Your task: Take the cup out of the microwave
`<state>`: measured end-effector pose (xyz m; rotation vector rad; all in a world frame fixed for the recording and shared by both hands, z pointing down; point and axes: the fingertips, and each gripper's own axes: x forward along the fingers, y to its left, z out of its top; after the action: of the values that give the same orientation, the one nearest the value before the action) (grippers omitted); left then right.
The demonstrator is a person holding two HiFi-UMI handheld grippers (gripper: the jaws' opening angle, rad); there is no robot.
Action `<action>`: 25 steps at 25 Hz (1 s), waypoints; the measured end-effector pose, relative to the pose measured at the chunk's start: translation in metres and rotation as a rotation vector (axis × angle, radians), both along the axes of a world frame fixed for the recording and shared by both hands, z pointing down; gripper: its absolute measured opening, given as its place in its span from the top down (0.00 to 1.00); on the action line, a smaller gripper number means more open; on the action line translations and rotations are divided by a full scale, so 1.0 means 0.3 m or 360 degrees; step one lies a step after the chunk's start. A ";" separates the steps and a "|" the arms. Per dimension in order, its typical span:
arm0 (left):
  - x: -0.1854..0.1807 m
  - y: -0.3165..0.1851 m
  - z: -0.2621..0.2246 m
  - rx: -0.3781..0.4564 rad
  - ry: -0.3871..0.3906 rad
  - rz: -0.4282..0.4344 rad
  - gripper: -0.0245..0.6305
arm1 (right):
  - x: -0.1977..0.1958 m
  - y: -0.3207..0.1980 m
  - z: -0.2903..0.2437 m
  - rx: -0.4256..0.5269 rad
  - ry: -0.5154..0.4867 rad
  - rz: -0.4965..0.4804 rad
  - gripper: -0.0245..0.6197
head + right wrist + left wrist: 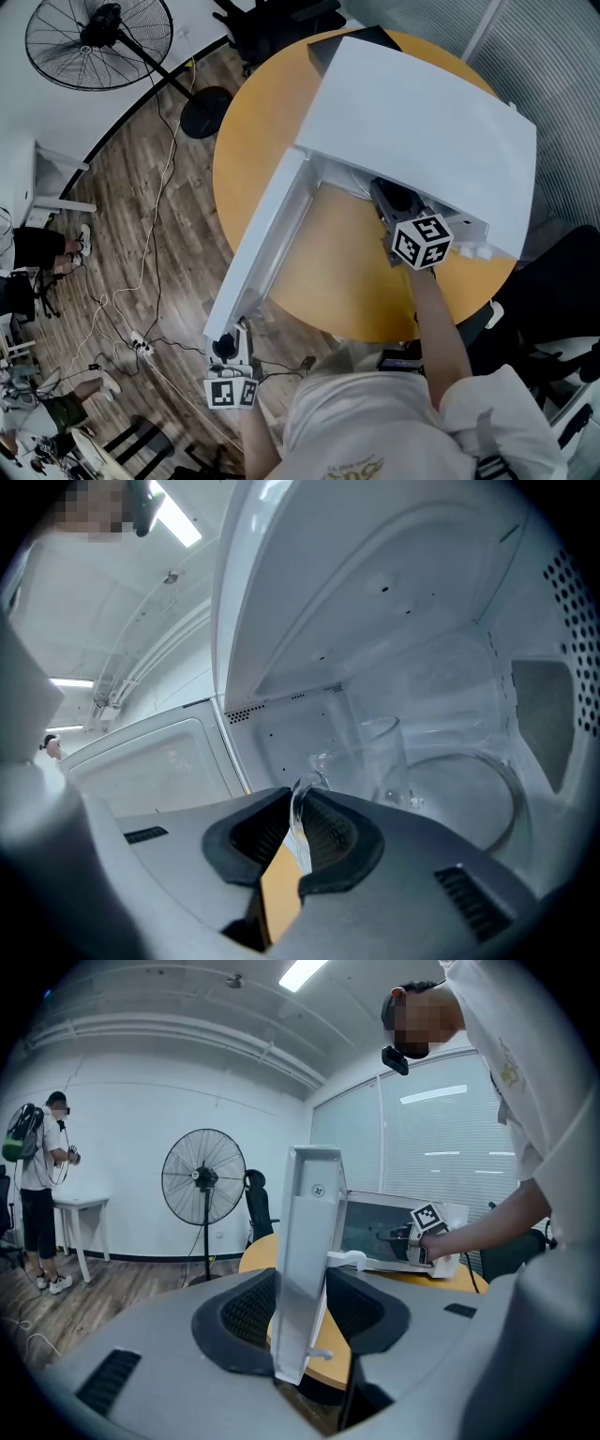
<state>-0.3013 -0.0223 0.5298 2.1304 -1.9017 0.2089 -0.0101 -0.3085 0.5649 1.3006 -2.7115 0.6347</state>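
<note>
Left gripper [300, 1286] fingers pinch the open door [309, 1232] edge; right gripper [298, 806] fingers pinch the clear cup [380, 757], apparently its handle, inside the microwave [422, 621].

L tool [305, 1314], R tool [298, 834]: grey, black pads [239, 1312], b/w marker cubes [422, 242]; white tee [375, 427] (short-sleeved).

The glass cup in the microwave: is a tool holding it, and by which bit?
Yes. The right tool is shut on the glass cup, pinching its handle. The left tool grips the edge of the microwave door.
</note>
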 end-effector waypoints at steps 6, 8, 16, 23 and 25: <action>-0.001 0.002 0.002 0.0008 -0.0003 0.0001 0.69 | 0.009 0.025 -0.037 0.0122 -0.0017 0.0014 0.89; -0.001 0.002 0.003 0.0014 -0.0001 0.0001 0.69 | 0.012 0.028 -0.046 0.0140 -0.0010 0.0004 0.89; -0.003 0.000 0.008 0.0004 -0.0008 -0.0007 0.69 | 0.007 0.056 -0.068 0.0170 0.0011 -0.0034 0.89; 0.002 0.001 0.008 0.0001 -0.0012 -0.0001 0.69 | -0.012 0.116 -0.100 0.0187 -0.0008 -0.0081 0.89; 0.002 0.001 0.009 0.0012 -0.0015 0.0011 0.69 | -0.018 0.140 -0.105 0.0192 -0.0013 -0.0094 0.89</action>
<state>-0.3006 -0.0221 0.5325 2.1447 -1.9035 0.2142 -0.0155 -0.2665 0.5334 1.2387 -2.8227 0.4786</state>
